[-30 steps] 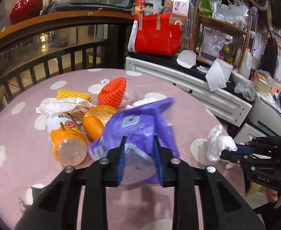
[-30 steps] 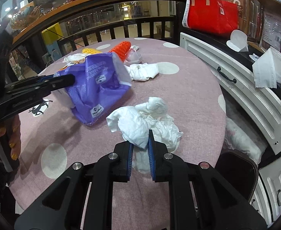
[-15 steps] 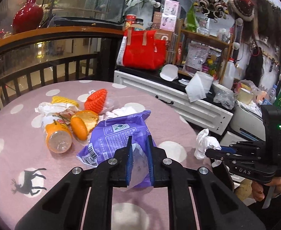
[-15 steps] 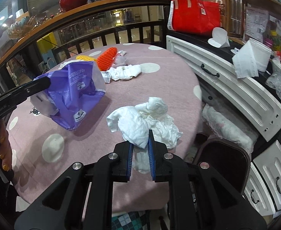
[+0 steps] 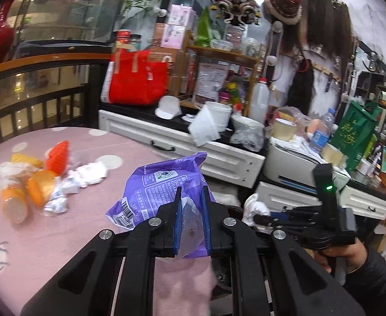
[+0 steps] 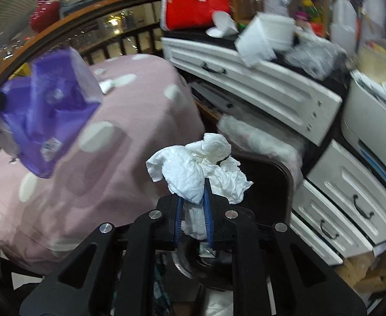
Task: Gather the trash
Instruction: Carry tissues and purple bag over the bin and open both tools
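Note:
My left gripper (image 5: 191,197) is shut on a crumpled purple plastic wrapper (image 5: 164,181) and holds it in the air over the right edge of the pink dotted table (image 5: 61,231). The wrapper also shows in the right wrist view (image 6: 50,105). My right gripper (image 6: 194,192) is shut on a wad of white tissue (image 6: 198,163) and holds it off the table's edge, above a dark chair (image 6: 266,184). In the left wrist view the right gripper (image 5: 261,217) with its tissue (image 5: 254,208) is at the right. Several pieces of trash stay on the table: an orange bottle (image 5: 12,200), orange foam net (image 5: 57,154), white tissues (image 5: 87,173).
A white cabinet with drawers (image 6: 258,84) stands close behind the table, cluttered with a red bag (image 5: 137,79), paper cups and bottles. A white drawer unit (image 6: 351,192) is at the right. A dark railing (image 5: 34,100) runs behind the table.
Both grippers have lifted and swung right, off the table's edge, carrying the purple wrapper and the tissue wad. The trash pile now lies farther left.

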Tool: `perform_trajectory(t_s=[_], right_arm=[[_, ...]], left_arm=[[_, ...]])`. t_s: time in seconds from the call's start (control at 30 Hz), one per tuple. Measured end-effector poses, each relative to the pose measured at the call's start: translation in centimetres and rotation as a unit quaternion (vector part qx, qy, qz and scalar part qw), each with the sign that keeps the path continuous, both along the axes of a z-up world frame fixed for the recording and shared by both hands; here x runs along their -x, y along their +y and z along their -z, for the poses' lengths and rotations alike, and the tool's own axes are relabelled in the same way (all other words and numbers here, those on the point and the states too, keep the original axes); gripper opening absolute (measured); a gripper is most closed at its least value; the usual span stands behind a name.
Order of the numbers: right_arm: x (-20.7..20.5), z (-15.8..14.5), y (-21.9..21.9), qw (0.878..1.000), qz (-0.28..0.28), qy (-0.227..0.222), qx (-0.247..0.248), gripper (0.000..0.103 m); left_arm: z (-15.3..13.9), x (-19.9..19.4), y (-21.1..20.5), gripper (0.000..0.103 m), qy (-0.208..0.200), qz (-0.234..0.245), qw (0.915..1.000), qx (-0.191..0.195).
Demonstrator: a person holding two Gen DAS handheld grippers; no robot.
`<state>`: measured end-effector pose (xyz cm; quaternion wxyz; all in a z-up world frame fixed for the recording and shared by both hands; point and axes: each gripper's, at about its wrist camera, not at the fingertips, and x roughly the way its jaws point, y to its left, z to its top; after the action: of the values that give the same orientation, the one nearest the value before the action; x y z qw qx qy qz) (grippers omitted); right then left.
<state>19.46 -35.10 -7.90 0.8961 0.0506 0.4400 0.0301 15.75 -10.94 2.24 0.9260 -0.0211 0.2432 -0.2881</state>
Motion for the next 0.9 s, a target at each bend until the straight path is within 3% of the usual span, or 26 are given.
perform_trajectory(t_s=[0.27, 0.47, 0.57, 0.6, 0.67, 0.8, 0.9], right_arm=[[-2.1, 9.7, -3.8, 0.991, 0.045, 0.124, -0.028, 0.015], [-3.0, 15.5, -5.1, 0.981, 0.072, 0.175, -0.040, 0.015], [-3.1, 17.7, -5.9, 0.977, 0.093, 0.186, -0.052, 0.029], [-3.0, 18.0, -6.0, 0.976, 0.097, 0.186, -0.052, 0.044], [-2.6, 18.3, -6.2, 0.977, 0.109, 0.180, -0.045, 0.060], [-1.6, 16.3, -7.2, 0.979, 0.130, 0.151, -0.039, 0.060], [-0.5, 13.1, -8.8, 0.981, 0.163, 0.109, -0.003, 0.060]], left_arm=[[0.8, 0.5, -5.9, 0.013, 0.011, 0.065, 0.9978, -0.005], [2.5, 0.6, -8.9, 0.013, 0.036, 0.093, 0.9949, -0.016], [3.5, 0.5, -10.2, 0.013, 0.051, 0.104, 0.9930, -0.020], [3.9, 0.5, -10.6, 0.013, 0.054, 0.107, 0.9925, -0.025], [4.5, 0.4, -11.4, 0.013, 0.060, 0.112, 0.9914, -0.032], [6.0, 0.2, -12.8, 0.013, 0.076, 0.121, 0.9885, -0.049], [7.1, 0.1, -13.6, 0.013, 0.086, 0.125, 0.9867, -0.058]])
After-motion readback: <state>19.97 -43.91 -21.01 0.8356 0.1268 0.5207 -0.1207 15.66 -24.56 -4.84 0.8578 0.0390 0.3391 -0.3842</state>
